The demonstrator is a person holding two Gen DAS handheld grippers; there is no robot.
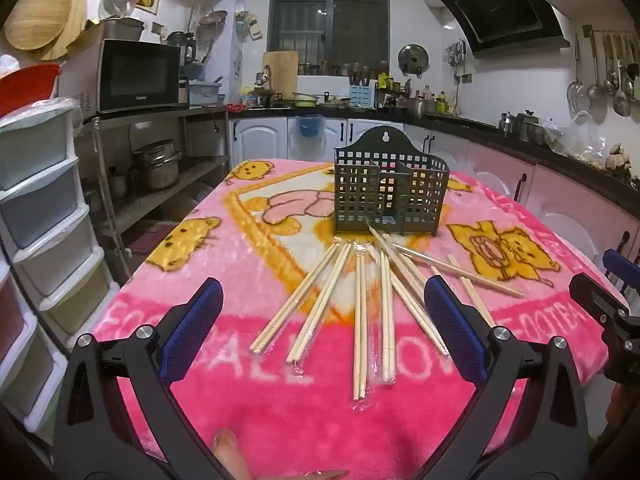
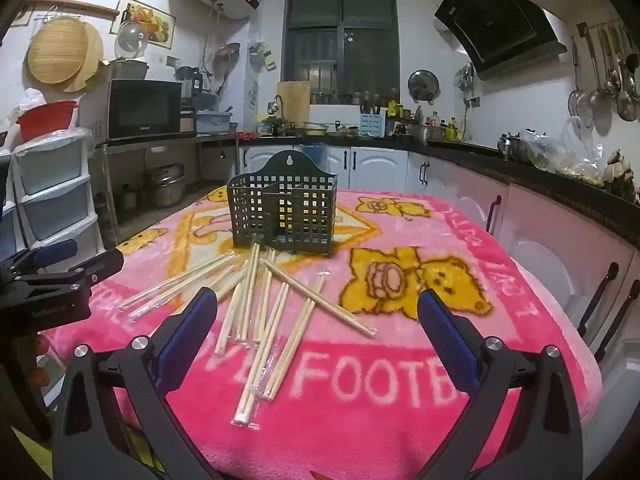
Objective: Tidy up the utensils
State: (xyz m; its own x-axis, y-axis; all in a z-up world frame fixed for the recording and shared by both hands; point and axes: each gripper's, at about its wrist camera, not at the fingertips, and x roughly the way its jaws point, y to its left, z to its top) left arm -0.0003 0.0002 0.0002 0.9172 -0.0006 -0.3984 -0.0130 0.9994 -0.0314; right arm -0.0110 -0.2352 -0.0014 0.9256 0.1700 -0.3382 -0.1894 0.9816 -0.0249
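Observation:
Several pairs of wooden chopsticks (image 1: 362,304) (image 2: 264,320), some in clear wrappers, lie fanned out on the pink blanket in front of a dark green slotted utensil holder (image 1: 390,196) (image 2: 284,212) that stands upright and looks empty. My left gripper (image 1: 324,300) hovers open above the near ends of the chopsticks, nothing between its blue pads (image 1: 196,316). My right gripper (image 2: 318,312) is also open and empty, over the right part of the pile. Each gripper shows at the edge of the other's view.
The pink cartoon blanket (image 1: 248,400) (image 2: 400,400) covers the table. Plastic drawers (image 1: 36,216) stand left of it, a chair back (image 2: 604,304) at the right. Kitchen counters, a microwave (image 1: 136,74) and hanging ladles (image 1: 612,80) line the walls behind.

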